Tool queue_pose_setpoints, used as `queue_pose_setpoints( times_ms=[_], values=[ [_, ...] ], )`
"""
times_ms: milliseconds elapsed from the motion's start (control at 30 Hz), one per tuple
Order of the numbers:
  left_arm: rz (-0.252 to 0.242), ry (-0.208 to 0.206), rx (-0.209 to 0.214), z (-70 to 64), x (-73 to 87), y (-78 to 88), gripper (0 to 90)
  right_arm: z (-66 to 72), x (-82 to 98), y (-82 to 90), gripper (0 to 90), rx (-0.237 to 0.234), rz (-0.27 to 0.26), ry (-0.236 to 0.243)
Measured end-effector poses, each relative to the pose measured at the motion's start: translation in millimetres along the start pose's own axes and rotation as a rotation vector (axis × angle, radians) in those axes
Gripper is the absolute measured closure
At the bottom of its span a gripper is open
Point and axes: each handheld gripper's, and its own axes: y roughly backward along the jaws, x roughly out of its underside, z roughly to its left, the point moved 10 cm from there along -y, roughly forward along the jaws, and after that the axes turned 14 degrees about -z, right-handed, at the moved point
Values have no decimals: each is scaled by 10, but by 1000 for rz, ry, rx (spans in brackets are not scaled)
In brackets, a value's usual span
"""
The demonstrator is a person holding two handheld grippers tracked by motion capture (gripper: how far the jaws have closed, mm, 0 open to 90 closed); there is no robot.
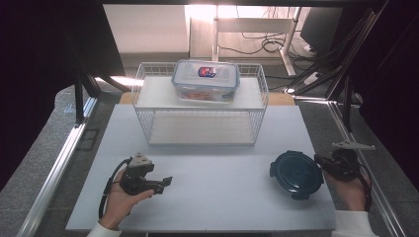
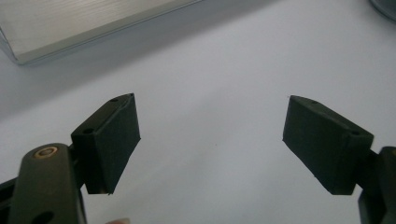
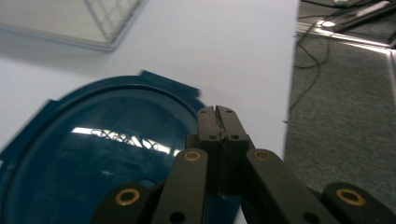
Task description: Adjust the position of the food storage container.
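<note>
Your right gripper [image 1: 321, 161] is clenched with nothing between its jaws, sitting at the right edge of the round dark-blue lid [image 1: 296, 174], which lies flat on the white table [image 1: 217, 197] near its front right corner. In the right gripper view the closed tips [image 3: 218, 112] hang just above the lid's [image 3: 93, 158] rim; whether they touch it I cannot tell. Your left gripper [image 1: 165, 181] rests well apart at the front left, jaws spread wide over bare table.

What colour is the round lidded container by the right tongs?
Dark blue: the round container has a glossy, see-through dark blue lid with side tabs; the right gripper view shows it best.
</note>
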Motion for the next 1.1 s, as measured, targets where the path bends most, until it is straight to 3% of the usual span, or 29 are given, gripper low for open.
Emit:
queue_pose_setpoints(
  times_ms=[167, 400, 500, 667, 800, 833, 967, 1100],
  values=[
    [7, -7, 1, 5, 17, -8, 180, -199, 82, -1, 889, 57, 17, -1],
    [6, -2, -5, 25, 23, -6, 181, -369, 208, -90, 889, 79, 58, 16],
    [14, -2, -6, 12, 39, -24, 181, -396, 234, -146, 890, 58, 71, 34],
    [24, -10, -5, 6, 59, -39, 176, -371, 252, -193, 891, 21, 92, 47],
    [25, -6, -7, 14, 65, -36, 176, -256, 336, -234, 893, -34, 153, 70],
    [25, -7, -7, 13, 65, -36, 176, -250, 346, -240, 893, -17, 166, 91],
    [28, -10, -7, 10, 70, -39, 176, -215, 360, -228, 894, 5, 182, 88],
    [28, -12, -7, 2, 70, -44, 177, -106, 397, -226, 895, 1, 198, 89]
  ],
)
